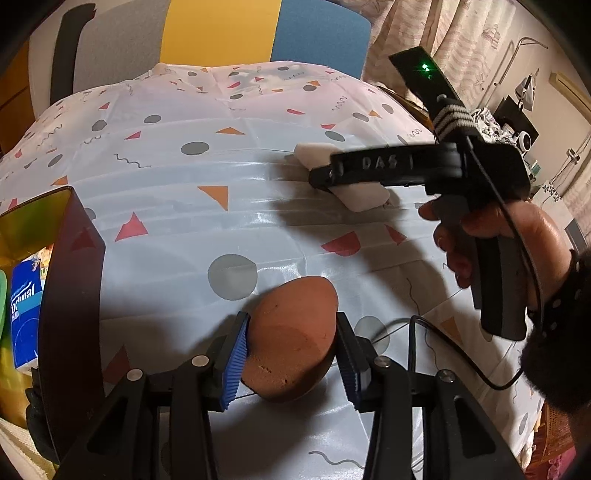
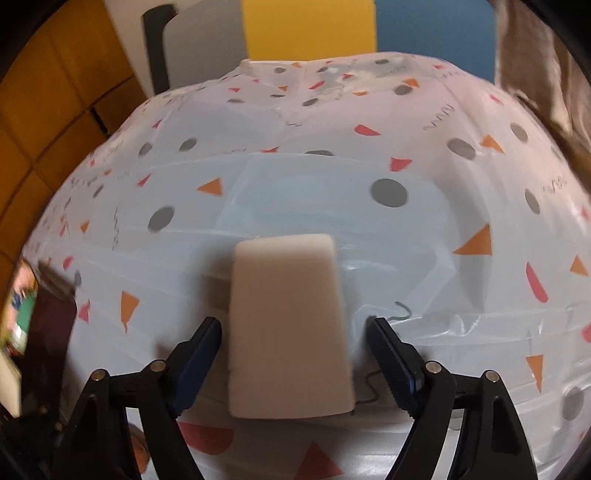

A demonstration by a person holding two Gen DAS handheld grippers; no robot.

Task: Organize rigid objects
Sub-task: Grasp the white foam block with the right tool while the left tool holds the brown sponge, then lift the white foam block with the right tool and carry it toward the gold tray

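A brown egg-shaped sponge (image 1: 291, 332) rests on the patterned tablecloth (image 1: 221, 166), and my left gripper (image 1: 291, 350) is shut on it, blue pads against both of its sides. A white rectangular foam block (image 2: 288, 332) lies on the cloth between the fingers of my right gripper (image 2: 293, 350), which is open with a narrow gap showing on each side of the block. In the left wrist view, the right gripper (image 1: 321, 177) is held by a hand (image 1: 517, 236) at the right and straddles the same white block (image 1: 358, 197).
A dark open bin (image 1: 70, 295) stands at the table's left edge, with a blue tissue pack (image 1: 24, 306) inside it. A black cable (image 1: 417, 347) trails over the cloth near the right hand. A chair back (image 1: 258, 29) rises behind the table.
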